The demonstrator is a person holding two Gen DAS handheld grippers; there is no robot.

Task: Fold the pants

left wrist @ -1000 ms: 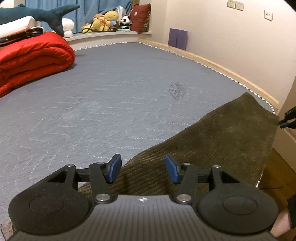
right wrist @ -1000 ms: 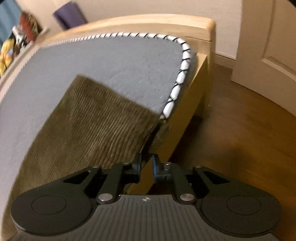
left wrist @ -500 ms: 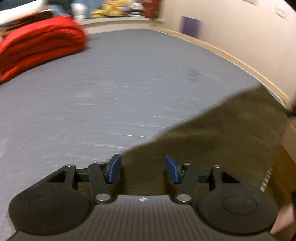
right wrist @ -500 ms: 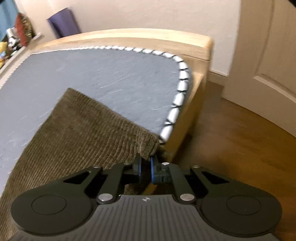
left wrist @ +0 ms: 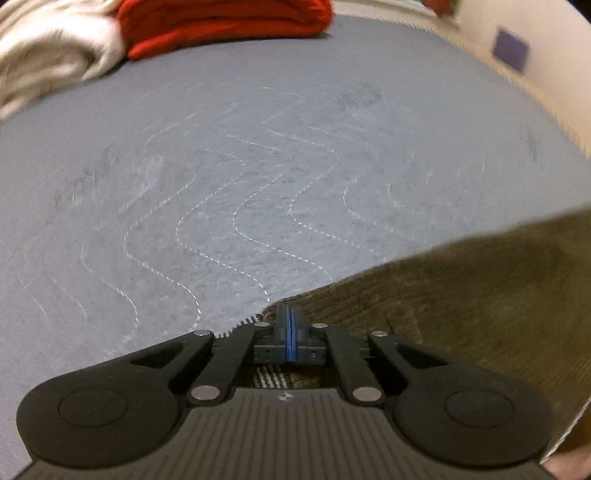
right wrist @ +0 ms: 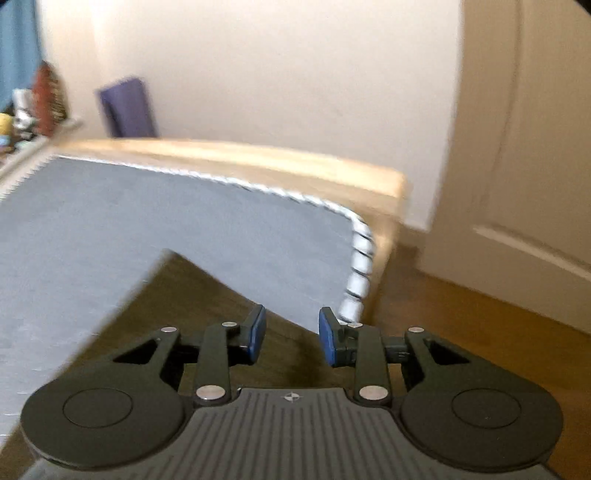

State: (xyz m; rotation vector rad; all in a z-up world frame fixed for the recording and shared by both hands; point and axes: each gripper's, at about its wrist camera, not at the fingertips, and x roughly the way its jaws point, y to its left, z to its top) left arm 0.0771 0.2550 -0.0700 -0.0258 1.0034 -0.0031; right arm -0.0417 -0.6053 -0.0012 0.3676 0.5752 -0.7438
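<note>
Olive-brown corduroy pants [left wrist: 461, 306] lie flat on the grey mattress [left wrist: 258, 166], running to the right. My left gripper [left wrist: 291, 323] is shut on the pants' near left corner, where a striped lining shows below the pads. In the right wrist view the pants [right wrist: 192, 295] lie under and ahead of my right gripper [right wrist: 291, 334], which is open and empty above the cloth near the mattress corner.
A red folded quilt [left wrist: 229, 22] and a cream blanket [left wrist: 48, 55] lie at the far side of the mattress. The wooden bed frame [right wrist: 295, 162], a white door [right wrist: 524, 166], wooden floor [right wrist: 480, 332] and a purple panel [right wrist: 127, 107] against the wall are to the right.
My left gripper moved to the pants' left corner and shut on it. My right gripper let go of the pants' corner, opened and rose over the cloth.
</note>
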